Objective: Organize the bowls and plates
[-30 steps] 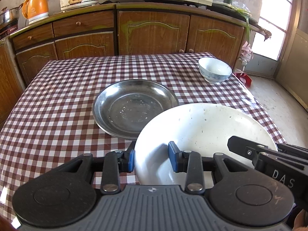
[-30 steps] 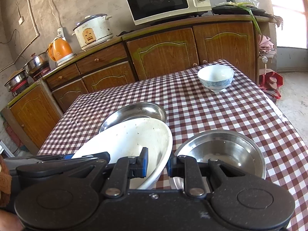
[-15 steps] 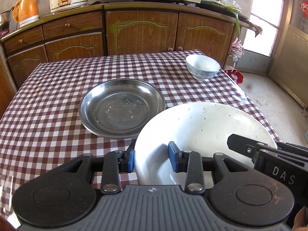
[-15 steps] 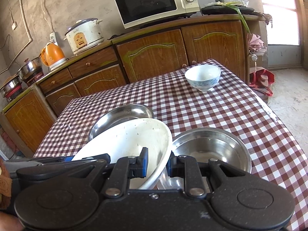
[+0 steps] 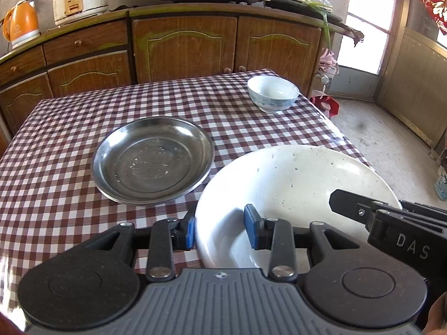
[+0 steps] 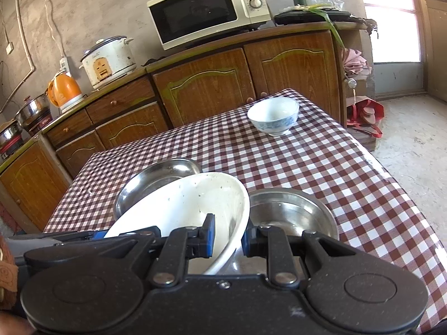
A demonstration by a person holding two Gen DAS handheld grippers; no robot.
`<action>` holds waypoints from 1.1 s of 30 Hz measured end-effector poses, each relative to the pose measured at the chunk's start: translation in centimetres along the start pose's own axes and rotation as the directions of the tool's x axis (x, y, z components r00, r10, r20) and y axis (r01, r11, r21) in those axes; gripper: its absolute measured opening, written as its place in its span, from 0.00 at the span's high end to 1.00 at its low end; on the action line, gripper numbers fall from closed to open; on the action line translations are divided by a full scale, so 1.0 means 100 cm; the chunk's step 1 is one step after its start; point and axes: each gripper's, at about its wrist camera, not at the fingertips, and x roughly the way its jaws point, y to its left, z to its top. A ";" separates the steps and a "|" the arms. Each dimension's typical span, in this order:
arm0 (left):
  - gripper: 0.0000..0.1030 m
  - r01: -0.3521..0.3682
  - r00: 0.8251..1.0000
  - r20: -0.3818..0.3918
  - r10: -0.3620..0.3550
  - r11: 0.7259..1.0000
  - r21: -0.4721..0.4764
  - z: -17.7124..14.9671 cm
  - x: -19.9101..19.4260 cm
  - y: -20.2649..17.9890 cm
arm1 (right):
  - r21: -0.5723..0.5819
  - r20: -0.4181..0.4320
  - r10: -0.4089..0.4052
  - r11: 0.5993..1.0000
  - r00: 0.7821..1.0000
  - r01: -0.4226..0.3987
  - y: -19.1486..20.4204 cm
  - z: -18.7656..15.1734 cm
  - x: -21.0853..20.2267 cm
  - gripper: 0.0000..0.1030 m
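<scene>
White plate (image 5: 296, 178), clamped by both the left gripper (image 5: 219, 230) and right gripper (image 6: 227, 236), has shifted rightwards.

Left gripper (image 5: 219, 231) clamps the near rim of a white plate (image 5: 296, 184), one blue pad outside the rim, one inside. The right gripper (image 5: 391, 223) enters from the right at the plate's far edge; its grip appears closed on the rim, though the contact is hidden. A steel plate (image 5: 152, 160) lies just beside, on the checked tablecloth (image 5: 56, 145). A white bowl (image 5: 272, 93) stands well apart near the far corner.
</scene>
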 end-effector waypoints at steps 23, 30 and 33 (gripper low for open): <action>0.66 0.060 0.998 -0.009 -0.059 0.996 0.069 0.002 0.016 -0.026 | 0.061 0.017 -0.054 0.997 0.998 0.053 -0.035 0.001 -0.003 0.76; 0.66 0.065 0.998 -0.008 -0.065 0.994 0.090 0.005 0.023 -0.031 | 0.077 0.009 -0.071 0.995 0.997 0.070 -0.044 0.000 0.003 0.76; 0.66 0.069 0.998 -0.008 -0.069 0.993 0.095 0.006 0.026 -0.033 | 0.079 0.009 -0.080 0.994 0.997 0.079 -0.047 0.000 0.005 0.76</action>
